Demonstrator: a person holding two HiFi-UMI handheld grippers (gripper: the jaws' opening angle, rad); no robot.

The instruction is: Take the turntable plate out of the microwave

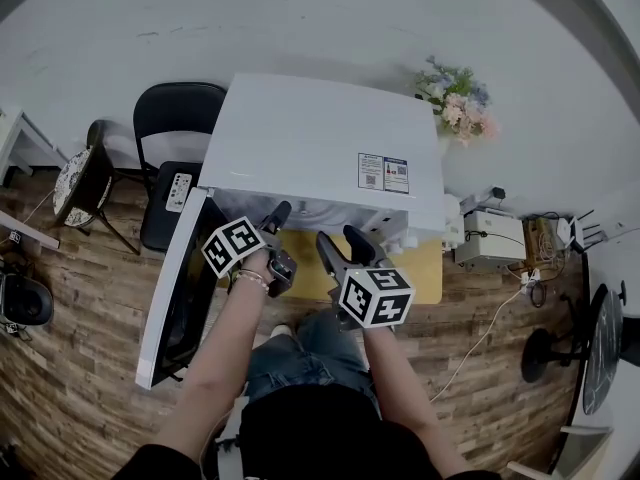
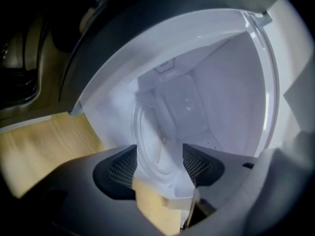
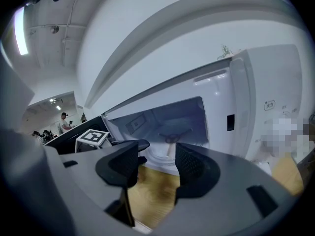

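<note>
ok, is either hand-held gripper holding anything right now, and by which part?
Nothing is held. The left hand-held gripper has jaws apart at the microwave mouth, facing the turntable plate without touching it; the right hand-held gripper is empty too.

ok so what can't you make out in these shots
Left gripper view: the turntable plate is blurred; whether the left hand-held gripper touches it is unclear.
Head view: the top of the microwave hides its cavity and the turntable plate.
Right gripper view: the right hand-held gripper blocks part of the cavity floor.
</note>
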